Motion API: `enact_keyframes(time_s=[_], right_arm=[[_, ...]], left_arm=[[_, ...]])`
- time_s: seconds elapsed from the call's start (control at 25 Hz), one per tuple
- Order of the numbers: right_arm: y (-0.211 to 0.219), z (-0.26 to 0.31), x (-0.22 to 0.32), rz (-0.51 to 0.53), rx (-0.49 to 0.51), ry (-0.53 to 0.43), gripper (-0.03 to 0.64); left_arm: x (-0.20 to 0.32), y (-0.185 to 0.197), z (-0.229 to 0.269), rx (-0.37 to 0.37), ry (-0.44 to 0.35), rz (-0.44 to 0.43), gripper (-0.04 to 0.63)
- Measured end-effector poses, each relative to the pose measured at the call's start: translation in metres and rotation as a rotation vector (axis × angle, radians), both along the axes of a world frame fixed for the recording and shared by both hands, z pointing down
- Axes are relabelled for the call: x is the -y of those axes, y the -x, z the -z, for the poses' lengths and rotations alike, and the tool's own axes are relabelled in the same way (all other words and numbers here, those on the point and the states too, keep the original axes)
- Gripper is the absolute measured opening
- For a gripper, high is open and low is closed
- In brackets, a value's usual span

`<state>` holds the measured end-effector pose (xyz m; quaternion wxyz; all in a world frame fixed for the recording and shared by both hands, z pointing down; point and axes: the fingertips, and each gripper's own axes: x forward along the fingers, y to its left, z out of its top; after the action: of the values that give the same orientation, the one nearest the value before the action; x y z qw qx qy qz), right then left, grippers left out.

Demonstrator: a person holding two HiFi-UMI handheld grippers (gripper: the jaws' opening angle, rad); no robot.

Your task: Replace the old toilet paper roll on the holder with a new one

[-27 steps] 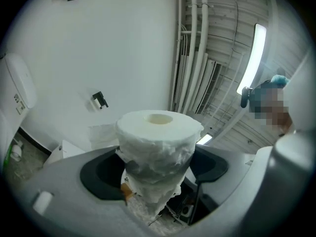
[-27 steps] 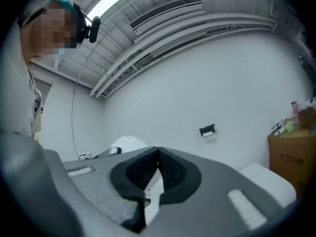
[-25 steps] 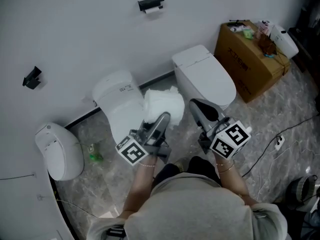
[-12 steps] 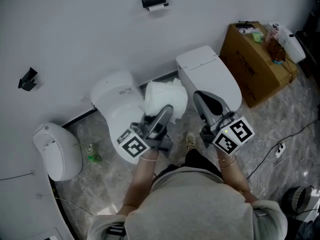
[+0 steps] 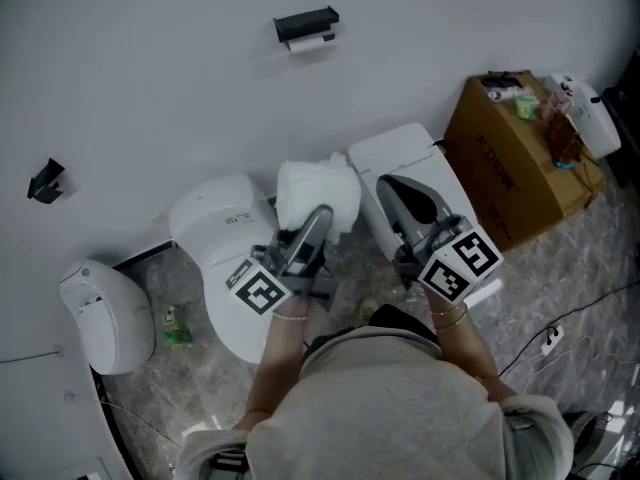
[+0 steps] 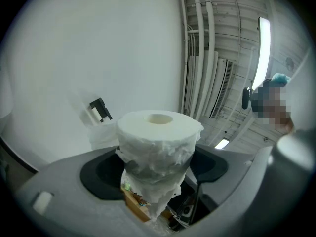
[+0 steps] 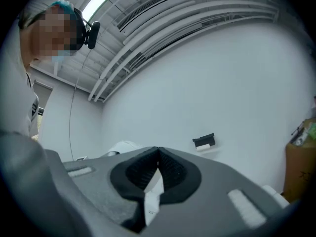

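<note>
Left gripper view, new toilet paper roll (image 6: 158,132) clamped upright between the jaws of the left gripper (image 6: 157,171), wall holder (image 6: 98,110) seen ahead to its left, right gripper (image 7: 158,157) held with jaws pressed together.

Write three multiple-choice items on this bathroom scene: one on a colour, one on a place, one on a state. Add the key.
1. What colour is the wall holder?
A white; B black; C brown.
2. Where is the full toilet paper roll?
A on the holder; B on the cardboard box; C between the jaws of the left gripper.
3. How do the jaws of the right gripper stand?
A shut and empty; B wide open; C shut on a roll.

Key:
1 B, it shows dark against the white wall.
2 C, the left gripper view shows the jaws pinching its sides.
3 A, the right gripper view shows them meeting with nothing between.
</note>
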<state>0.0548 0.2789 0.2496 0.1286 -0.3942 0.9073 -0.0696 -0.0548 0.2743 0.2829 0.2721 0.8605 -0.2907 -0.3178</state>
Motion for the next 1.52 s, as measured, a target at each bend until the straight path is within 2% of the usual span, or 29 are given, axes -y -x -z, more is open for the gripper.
enact_keyframes(time_s=[0.24, 0.52, 0.76, 0.92, 1.16, 1.52], right_arm=[[-0.031, -0.009, 0.053, 0.021, -0.010, 0.021, 0.002], [-0.056, -0.032, 0.088, 0.044, -0.014, 0.088, 0.002], [-0.046, -0.047, 0.107, 0.090, -0.028, 0.130, 0.002], [-0.050, -0.049, 0.115, 0.086, -0.013, 0.130, 0.002], [-0.057, -0.052, 0.144, 0.046, 0.024, 0.129, 0.002], [-0.010, -0.044, 0.246, 0.072, 0.009, 0.122, 0.002]], left_arm=[[0.052, -0.033, -0.003, -0.027, -0.004, 0.025, 0.405], [0.086, -0.057, -0.025, -0.021, 0.074, 0.052, 0.405], [0.109, -0.067, -0.046, 0.018, 0.141, 0.052, 0.405], [0.122, -0.073, -0.045, 0.021, 0.138, 0.035, 0.405], [0.150, -0.069, -0.041, 0.036, 0.107, 0.023, 0.405], [0.251, -0.035, -0.043, -0.007, 0.128, 0.013, 0.405]])
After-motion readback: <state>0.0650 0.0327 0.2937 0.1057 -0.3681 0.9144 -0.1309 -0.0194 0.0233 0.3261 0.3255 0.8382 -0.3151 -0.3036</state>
